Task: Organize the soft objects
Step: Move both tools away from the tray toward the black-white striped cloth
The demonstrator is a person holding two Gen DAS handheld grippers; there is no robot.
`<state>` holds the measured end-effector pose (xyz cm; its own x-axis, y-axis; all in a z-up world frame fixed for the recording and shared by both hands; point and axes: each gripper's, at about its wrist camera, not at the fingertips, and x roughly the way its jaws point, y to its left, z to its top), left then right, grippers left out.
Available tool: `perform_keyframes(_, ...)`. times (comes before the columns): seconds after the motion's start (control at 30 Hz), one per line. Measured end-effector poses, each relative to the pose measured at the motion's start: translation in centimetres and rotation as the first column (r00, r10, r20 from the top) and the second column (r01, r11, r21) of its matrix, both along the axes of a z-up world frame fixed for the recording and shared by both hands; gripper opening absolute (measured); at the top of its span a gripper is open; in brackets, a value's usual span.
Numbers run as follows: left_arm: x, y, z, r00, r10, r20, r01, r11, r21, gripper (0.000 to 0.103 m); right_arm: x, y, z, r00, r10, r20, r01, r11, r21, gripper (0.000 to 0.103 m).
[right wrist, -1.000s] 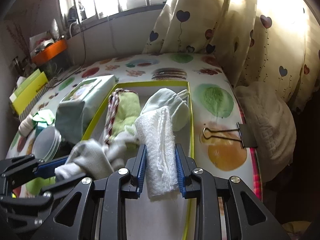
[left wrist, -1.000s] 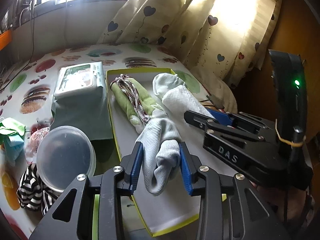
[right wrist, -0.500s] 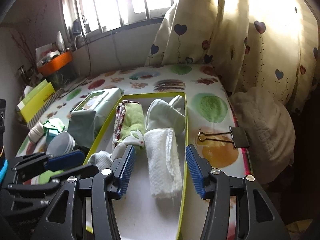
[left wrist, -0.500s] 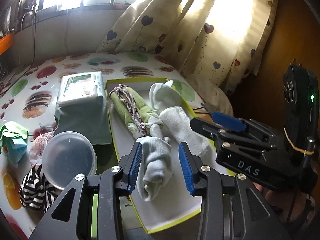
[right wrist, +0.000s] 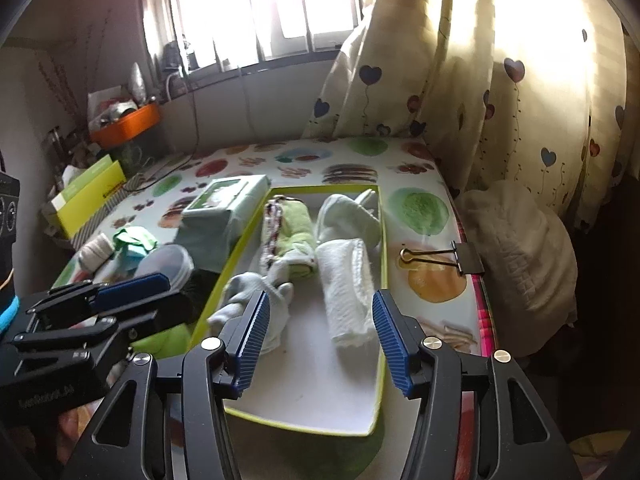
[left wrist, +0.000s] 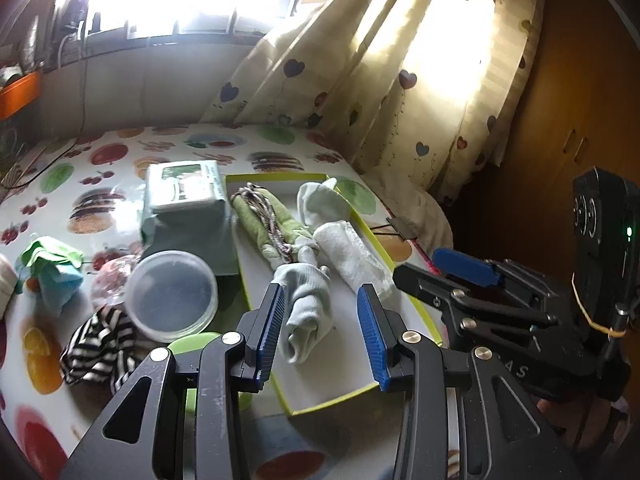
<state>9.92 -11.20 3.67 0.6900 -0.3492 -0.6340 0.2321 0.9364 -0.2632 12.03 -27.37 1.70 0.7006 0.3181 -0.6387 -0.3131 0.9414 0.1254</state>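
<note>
Presently, findings as recorded:

Left gripper (left wrist: 322, 330): jaws stood spread, holding nothing; the grey sock (left wrist: 306, 312) lay between the blue pads, apart from both.

Right gripper (right wrist: 320, 340): jaws stood spread wide and empty; the white rolled towel (right wrist: 348, 292) lay ahead, between the pads and clear of them.

Tray (right wrist: 382, 216): a shallow, lime-rimmed box on the bench (left wrist: 100, 168). It held four soft items.

Tray contents: the grey sock lay at the near left, the white rolled towel at the near right, the green roll (left wrist: 266, 222) with a braided cord at the far left, and the pale folded cloth (left wrist: 322, 202) at the far right.

Left of tray: a wipes pack (left wrist: 184, 188) sat just beside the rim; a clear round lid (left wrist: 172, 290) rested nearer, partly over a striped cloth (left wrist: 98, 344); a green-and-blue cloth (left wrist: 54, 266) lay farther left.

Right of tray: a binder clip (right wrist: 444, 258) lay on the bench near the edge.

Beyond the bench: a heart-print curtain (right wrist: 460, 80) hung at the window.
</note>
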Motion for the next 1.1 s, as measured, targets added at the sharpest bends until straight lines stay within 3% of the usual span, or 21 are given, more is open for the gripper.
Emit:
perform_keyframes(0.6, -4.6, 4.6, 1.2, 0.996, 0.074, 0.043, -0.075, 0.997, 0.013, 0.039, -4.7, 5.2, 1.8, 0.994, 0.106, 0.034, -0.105, 0.993, -0.044, 0.058)
perform_keyframes(1.1, -7.4, 7.5, 1.3, 0.99, 0.13, 0.052, -0.131, 0.991, 0.009, 0.039, -6.8, 5.9, 2.3, 0.987, 0.151, 0.053, -0.15, 0.988, -0.038, 0.064)
